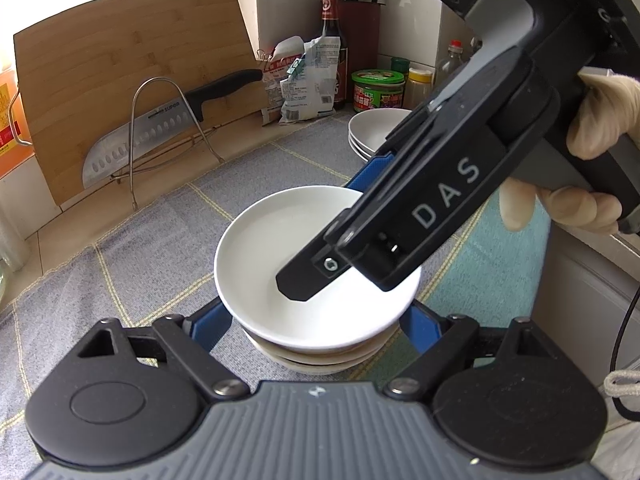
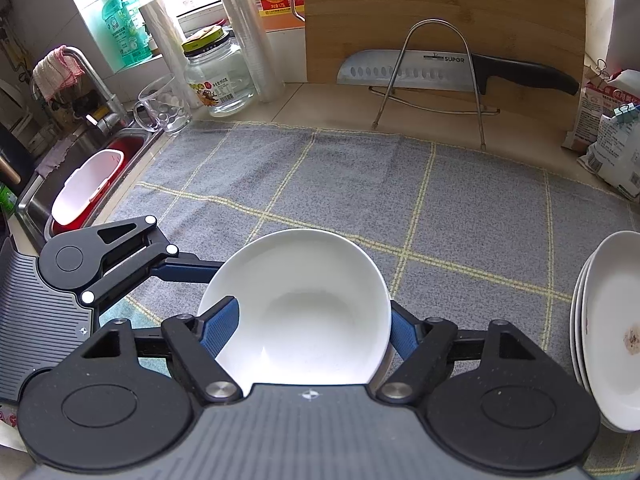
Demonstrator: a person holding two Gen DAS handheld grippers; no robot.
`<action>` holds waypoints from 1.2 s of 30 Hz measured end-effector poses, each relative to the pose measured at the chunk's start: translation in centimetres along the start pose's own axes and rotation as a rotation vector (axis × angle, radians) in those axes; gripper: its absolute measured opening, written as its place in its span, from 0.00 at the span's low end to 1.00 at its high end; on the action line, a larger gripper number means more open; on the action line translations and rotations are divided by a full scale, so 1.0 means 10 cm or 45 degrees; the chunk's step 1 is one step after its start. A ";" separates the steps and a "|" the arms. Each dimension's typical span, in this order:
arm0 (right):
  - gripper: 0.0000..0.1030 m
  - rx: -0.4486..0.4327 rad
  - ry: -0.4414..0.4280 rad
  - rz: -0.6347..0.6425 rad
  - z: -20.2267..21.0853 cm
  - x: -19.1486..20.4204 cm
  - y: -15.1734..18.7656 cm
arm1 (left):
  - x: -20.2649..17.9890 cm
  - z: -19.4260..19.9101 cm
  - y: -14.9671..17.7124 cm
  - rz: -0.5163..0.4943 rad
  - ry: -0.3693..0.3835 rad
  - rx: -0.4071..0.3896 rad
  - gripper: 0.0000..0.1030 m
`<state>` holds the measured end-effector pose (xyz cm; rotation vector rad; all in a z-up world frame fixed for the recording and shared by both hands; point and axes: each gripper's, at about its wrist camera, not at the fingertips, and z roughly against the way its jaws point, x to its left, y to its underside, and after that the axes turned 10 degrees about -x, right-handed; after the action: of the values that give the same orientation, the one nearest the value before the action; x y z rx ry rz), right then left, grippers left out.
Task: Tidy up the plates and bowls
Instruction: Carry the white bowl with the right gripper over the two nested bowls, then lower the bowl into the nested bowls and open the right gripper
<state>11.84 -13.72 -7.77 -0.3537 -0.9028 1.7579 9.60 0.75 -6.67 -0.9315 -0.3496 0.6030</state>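
Note:
A stack of white bowls (image 1: pixel 280 240) stands on the grey checked cloth (image 1: pixel 140 264). My left gripper (image 1: pixel 316 320) is open, its blue fingers on either side of the lower bowls. My right gripper (image 1: pixel 320 276) comes in from the upper right with one finger inside the top bowl and one outside its far rim. In the right wrist view the top bowl (image 2: pixel 300 304) sits between my right gripper's (image 2: pixel 308 320) fingers: the left blue finger (image 2: pixel 220 328) lies inside the rim, the right one outside. A stack of white plates (image 2: pixel 612 332) stands to the right and also shows in the left wrist view (image 1: pixel 372 128).
A bamboo cutting board (image 2: pixel 440 8) with a large knife (image 2: pixel 420 68) on a wire rack leans at the back. Bottles, jars and bags (image 1: pixel 308 80) crowd the back corner. A sink (image 2: pixel 84 184) with a red-and-white basin, a glass mug (image 2: pixel 164 108) and jar (image 2: pixel 220 76) lie left.

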 end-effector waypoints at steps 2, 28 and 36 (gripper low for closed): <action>0.80 0.000 -0.002 -0.003 0.00 0.00 0.00 | 0.01 0.00 0.00 0.001 0.003 0.001 0.87; 0.96 -0.141 -0.074 0.033 0.21 0.09 -0.06 | 0.05 0.10 0.05 0.010 0.008 -0.023 0.91; 0.95 -0.105 -0.108 -0.011 0.13 0.02 -0.01 | 0.08 0.17 0.06 0.023 0.017 -0.033 0.91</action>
<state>10.98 -14.01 -6.83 -0.3304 -1.0378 1.7422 9.14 2.60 -6.23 -0.9640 -0.3376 0.6100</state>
